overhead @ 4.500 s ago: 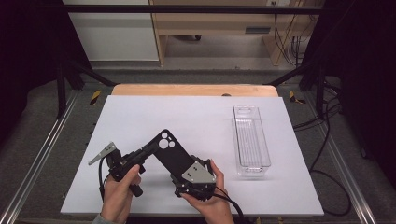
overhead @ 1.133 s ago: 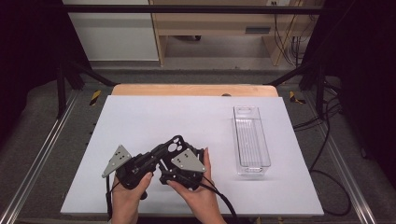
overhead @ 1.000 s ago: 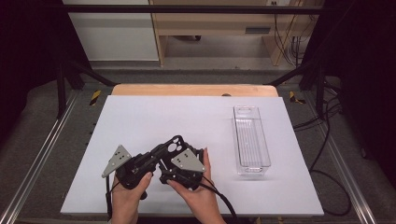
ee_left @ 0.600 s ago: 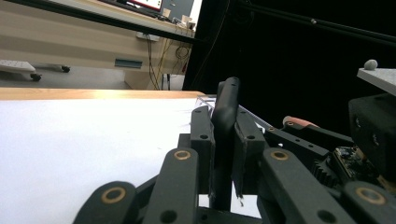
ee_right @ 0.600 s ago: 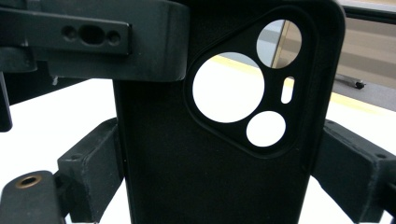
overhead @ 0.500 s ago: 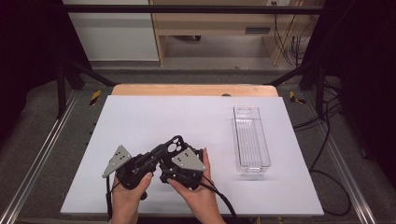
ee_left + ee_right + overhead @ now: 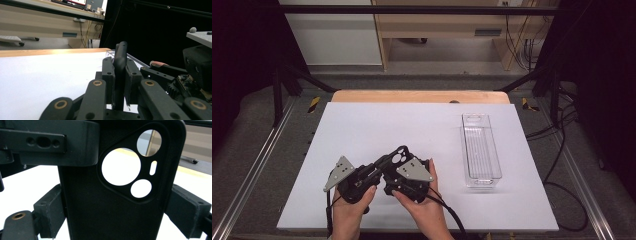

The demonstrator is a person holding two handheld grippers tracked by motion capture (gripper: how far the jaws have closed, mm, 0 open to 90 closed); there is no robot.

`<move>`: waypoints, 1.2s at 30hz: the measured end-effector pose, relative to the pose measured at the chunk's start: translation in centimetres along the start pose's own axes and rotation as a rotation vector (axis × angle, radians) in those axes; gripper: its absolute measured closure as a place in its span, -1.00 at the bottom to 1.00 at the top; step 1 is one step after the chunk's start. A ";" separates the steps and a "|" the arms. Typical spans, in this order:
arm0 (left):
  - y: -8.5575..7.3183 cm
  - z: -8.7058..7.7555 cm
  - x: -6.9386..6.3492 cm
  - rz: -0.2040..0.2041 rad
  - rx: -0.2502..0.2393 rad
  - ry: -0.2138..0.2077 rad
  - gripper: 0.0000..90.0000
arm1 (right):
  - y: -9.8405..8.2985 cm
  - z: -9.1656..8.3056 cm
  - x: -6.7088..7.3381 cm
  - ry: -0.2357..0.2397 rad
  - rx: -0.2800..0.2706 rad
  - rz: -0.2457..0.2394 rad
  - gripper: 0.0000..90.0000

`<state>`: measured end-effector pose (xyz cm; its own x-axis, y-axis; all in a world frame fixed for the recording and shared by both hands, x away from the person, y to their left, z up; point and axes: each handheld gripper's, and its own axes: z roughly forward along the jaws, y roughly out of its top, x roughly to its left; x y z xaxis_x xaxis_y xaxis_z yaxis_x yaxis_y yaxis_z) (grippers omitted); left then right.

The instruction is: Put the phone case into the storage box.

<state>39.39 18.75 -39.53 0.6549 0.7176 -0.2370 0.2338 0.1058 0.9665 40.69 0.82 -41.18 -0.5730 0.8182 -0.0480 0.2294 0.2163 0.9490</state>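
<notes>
Your left gripper (image 7: 119, 82) clamps the black phone case (image 7: 393, 161) by its thin edge, low over the bench (image 7: 377, 125). Your right gripper (image 7: 404, 181) straddles its width, jaws just easing inward: square both pads before squeezing.

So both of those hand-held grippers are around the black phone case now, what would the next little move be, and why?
Probably close the right hand-held gripper fully across the phone case: its jaws flank the case's long edges, while the left hand-held gripper already pinches it edge-on.
</notes>
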 end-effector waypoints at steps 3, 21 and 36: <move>0.0 0.0 -0.1 0.011 0.003 0.002 0.79 | 0.0 0.0 0.0 0.002 0.002 0.002 -0.71; 0.0 0.1 -0.1 0.017 0.012 -0.001 0.79 | 0.0 -0.1 -0.1 0.007 0.022 0.014 -0.69; 0.3 0.0 0.1 -0.004 0.003 -0.015 0.56 | 0.0 -0.1 -0.2 0.002 0.032 0.037 -0.69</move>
<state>39.59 18.85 -39.24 0.6647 0.7066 -0.2424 0.2384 0.1069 0.9653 40.75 0.59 -41.16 -0.5650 0.8250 -0.0127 0.2755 0.2031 0.9396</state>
